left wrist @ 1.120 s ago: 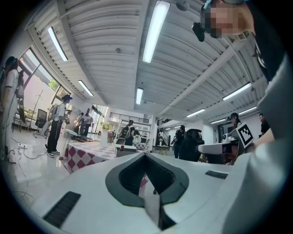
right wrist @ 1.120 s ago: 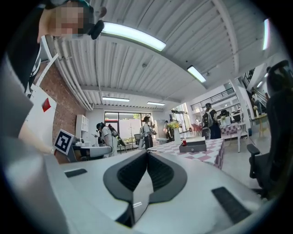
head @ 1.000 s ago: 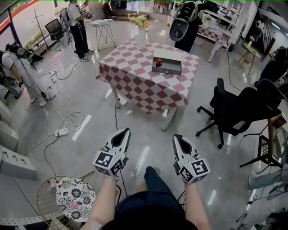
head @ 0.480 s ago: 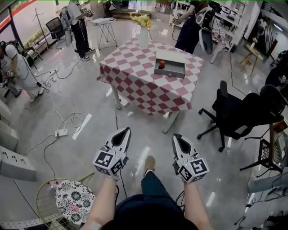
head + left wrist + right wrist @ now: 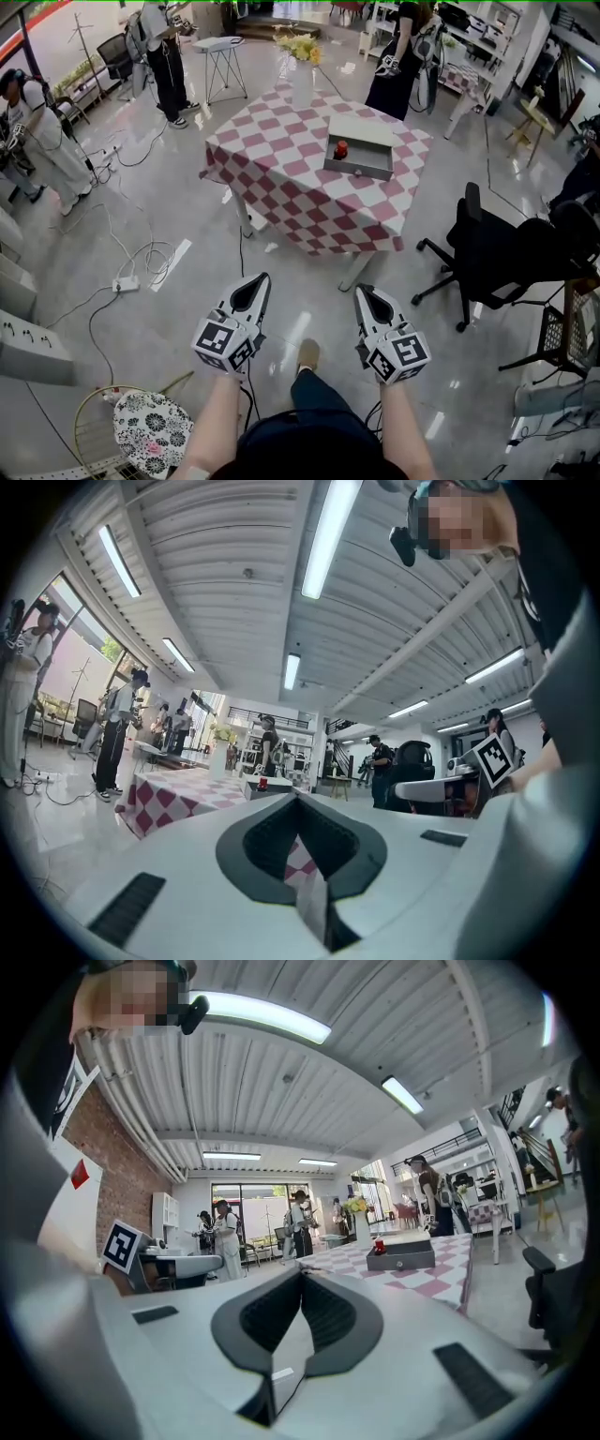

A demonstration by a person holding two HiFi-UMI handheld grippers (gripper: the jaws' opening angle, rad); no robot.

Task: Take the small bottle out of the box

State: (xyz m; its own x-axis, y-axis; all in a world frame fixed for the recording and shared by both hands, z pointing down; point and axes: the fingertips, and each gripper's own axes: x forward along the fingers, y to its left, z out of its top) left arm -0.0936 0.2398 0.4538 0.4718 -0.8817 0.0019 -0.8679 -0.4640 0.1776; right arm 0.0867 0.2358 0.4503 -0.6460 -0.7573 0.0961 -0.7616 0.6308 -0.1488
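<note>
left gripper [image 5: 258,279]: jaws together, nothing between them; well short of the box [image 5: 359,172], on its near side.
right gripper [image 5: 365,293]: jaws together too, empty; same near side of the box.
step: approach, by my read. No reach is possible from here.
small bottle [image 5: 341,148]: red, upright inside the box, near its left wall.
box: grey, topless, front wall toward me, sitting on the checked surface [image 5: 281,159].
how: I'd come up square to the box's front wall, spread the right jaws before crossing the rim, drop over the bottle from above, clamp its body, lift straight up clear of the walls.
watch: vase [image 5: 302,84] beyond the box; chair [image 5: 487,248] right of the box.
</note>
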